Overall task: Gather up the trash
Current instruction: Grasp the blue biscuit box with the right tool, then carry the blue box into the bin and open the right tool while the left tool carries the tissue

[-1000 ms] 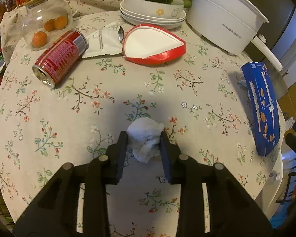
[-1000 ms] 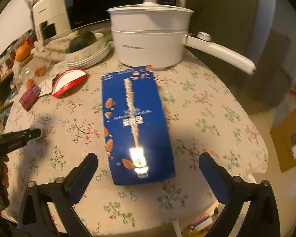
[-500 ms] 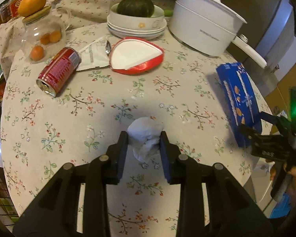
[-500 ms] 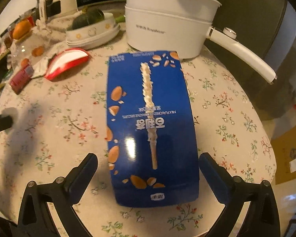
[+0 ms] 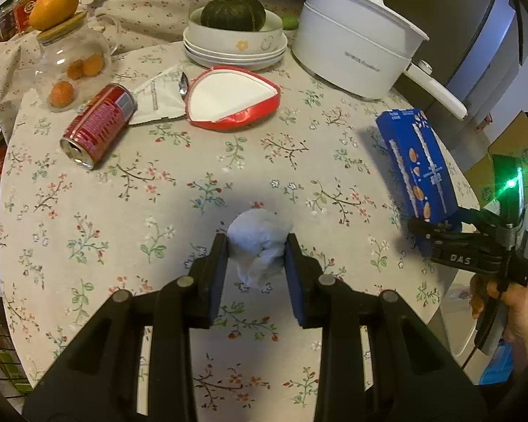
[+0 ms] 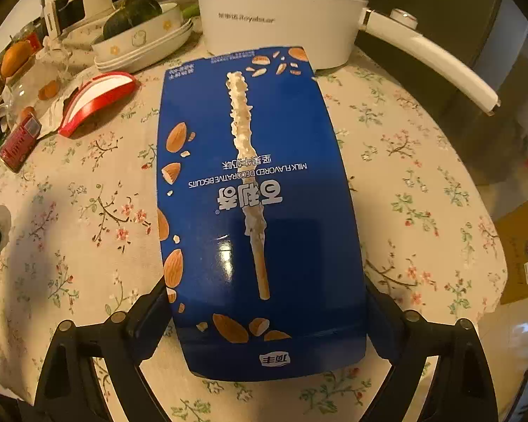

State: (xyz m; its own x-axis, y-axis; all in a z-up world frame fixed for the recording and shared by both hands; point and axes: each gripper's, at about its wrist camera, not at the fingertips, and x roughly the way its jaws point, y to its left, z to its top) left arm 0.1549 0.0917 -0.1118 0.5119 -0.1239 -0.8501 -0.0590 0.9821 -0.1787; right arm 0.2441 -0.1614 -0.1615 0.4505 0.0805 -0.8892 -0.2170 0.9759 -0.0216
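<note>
My left gripper (image 5: 256, 246) is shut on a crumpled white tissue (image 5: 258, 242) and holds it over the floral tablecloth. My right gripper (image 6: 264, 302) is open, its fingers on either side of the near end of a flat blue biscuit box (image 6: 253, 193) lying on the table; whether they touch it I cannot tell. The box (image 5: 419, 168) and right gripper (image 5: 436, 232) also show at the right in the left wrist view. A tipped red can (image 5: 96, 126), a torn white wrapper (image 5: 158, 100) and a red-and-white tray (image 5: 232, 102) lie farther back.
A white electric pot (image 5: 355, 56) with a long handle stands at the back right. Stacked bowls with a green squash (image 5: 234, 35) sit behind the tray. A glass jar (image 5: 70, 66) with an orange on its lid stands back left. The round table's edge (image 5: 450, 302) is close on the right.
My left gripper has risen and pulled back with the tissue still in it. My right gripper has moved forward until its open fingers flank the blue box's near end.
</note>
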